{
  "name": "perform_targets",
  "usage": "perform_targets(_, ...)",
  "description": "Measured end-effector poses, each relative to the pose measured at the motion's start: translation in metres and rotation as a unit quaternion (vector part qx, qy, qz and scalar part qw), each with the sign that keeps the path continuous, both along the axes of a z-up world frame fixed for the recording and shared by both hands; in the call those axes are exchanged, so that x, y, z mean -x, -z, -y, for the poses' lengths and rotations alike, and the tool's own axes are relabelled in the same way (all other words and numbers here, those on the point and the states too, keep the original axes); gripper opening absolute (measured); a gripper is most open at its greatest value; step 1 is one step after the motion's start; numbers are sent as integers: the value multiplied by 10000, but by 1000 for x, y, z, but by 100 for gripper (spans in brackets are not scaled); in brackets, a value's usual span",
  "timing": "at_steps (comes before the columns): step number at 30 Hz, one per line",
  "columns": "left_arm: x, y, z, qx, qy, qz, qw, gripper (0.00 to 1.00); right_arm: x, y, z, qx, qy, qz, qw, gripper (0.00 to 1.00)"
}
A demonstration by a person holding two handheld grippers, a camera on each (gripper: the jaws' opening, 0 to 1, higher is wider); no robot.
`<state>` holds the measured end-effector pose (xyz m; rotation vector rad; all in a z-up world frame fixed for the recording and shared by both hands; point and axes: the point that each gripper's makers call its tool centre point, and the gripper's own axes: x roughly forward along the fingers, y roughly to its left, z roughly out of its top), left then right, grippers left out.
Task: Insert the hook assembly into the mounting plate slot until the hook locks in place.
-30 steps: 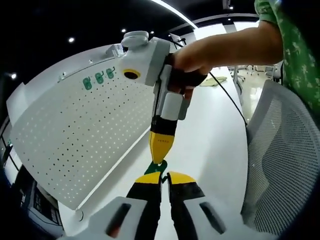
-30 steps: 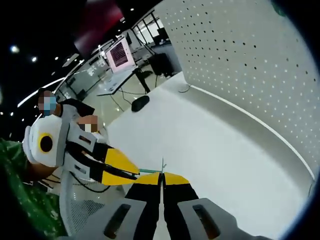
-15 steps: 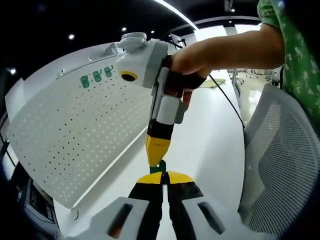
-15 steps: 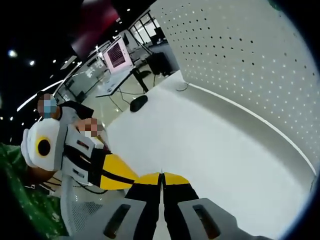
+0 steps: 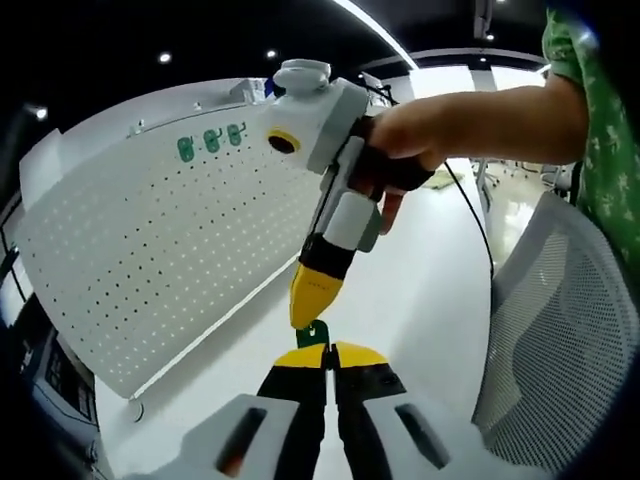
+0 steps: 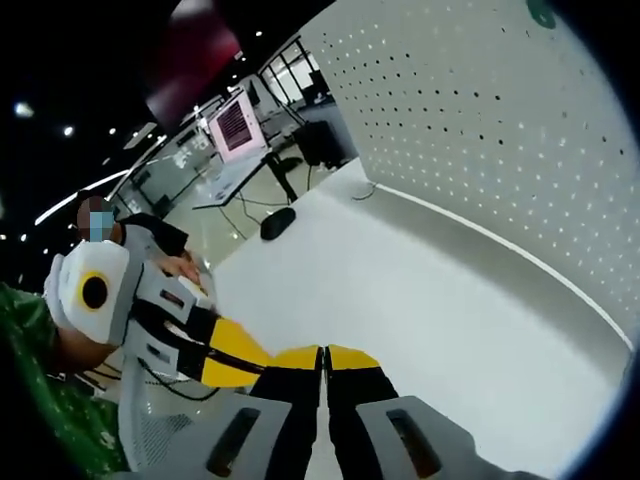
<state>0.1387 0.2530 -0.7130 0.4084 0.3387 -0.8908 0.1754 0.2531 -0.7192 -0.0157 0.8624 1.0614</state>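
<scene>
A small green hook piece [image 5: 318, 334] sticks up from my left gripper [image 5: 327, 352], which is shut on it just above the white table [image 5: 430, 290]. The right gripper [image 5: 308, 316], held by a hand, comes down from above with its yellow jaws together, tip just left of and touching or nearly touching the hook. The white pegboard mounting plate [image 5: 170, 250] stands to the left, with three green hooks [image 5: 210, 143] along its top. In the right gripper view my right gripper [image 6: 325, 352] is shut with nothing seen between the tips; the left gripper [image 6: 262, 360] meets it from the left. The plate [image 6: 500, 150] rises on the right.
A white mesh chair [image 5: 560, 330] stands close on the right. A dark cable [image 5: 470, 215] trails over the table. Beyond the table's far edge are a dark mouse-like object [image 6: 278, 222], desks and a lit monitor [image 6: 235, 122]. A person's green sleeve [image 5: 600, 120] is at the upper right.
The right gripper's tip has shifted slightly left and up from the hook's top. Both views have tilted a little with the hands; the hook stays in the left jaws.
</scene>
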Motion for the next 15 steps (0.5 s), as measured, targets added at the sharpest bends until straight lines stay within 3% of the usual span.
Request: perform_targets(15, -9, -9, -12, 319, -462, -64, 9984, 1, -6, -13, 5, -180, 212, 330, 9991, 4)
